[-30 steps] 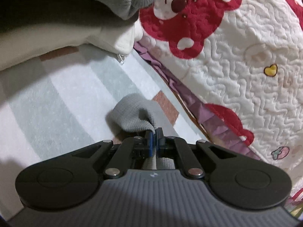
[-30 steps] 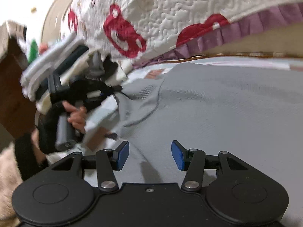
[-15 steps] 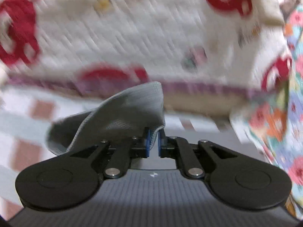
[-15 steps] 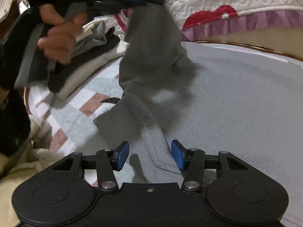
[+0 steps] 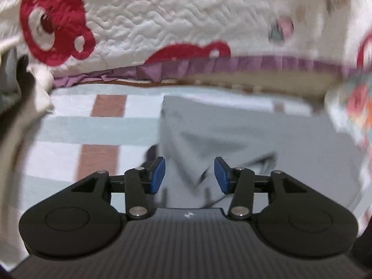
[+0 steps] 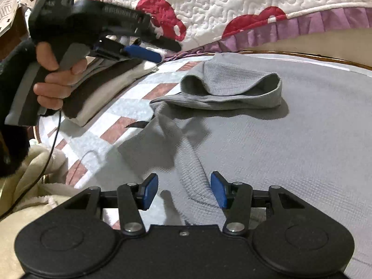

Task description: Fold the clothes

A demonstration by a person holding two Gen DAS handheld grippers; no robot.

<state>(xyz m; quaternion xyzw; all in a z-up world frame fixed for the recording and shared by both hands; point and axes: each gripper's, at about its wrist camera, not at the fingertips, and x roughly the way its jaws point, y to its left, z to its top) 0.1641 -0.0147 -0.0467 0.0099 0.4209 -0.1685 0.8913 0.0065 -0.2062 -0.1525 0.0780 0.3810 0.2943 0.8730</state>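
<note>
A grey knit garment [image 6: 267, 144] lies spread on the bed, with its sleeve [image 6: 232, 88] folded over onto the body, cuff end lying loose. It also shows in the left wrist view [image 5: 244, 139]. My left gripper [image 5: 189, 176] is open and empty, above the garment's left edge; it also shows in the right wrist view [image 6: 148, 51], held in a hand up at the left. My right gripper [image 6: 184, 190] is open and empty, low over a ridge of the grey fabric near the front.
A checked bedsheet [image 6: 130, 102] lies under the garment. A stack of folded clothes [image 6: 100, 88] sits at the left. A white quilt with red bears [image 6: 232, 7] hangs along the back. A cream fleece [image 6: 30, 181] lies at the near left.
My left gripper swung the grey sleeve rightward over the garment, then opened and let it go. The sleeve now lies folded on the body. My right gripper stayed open.
</note>
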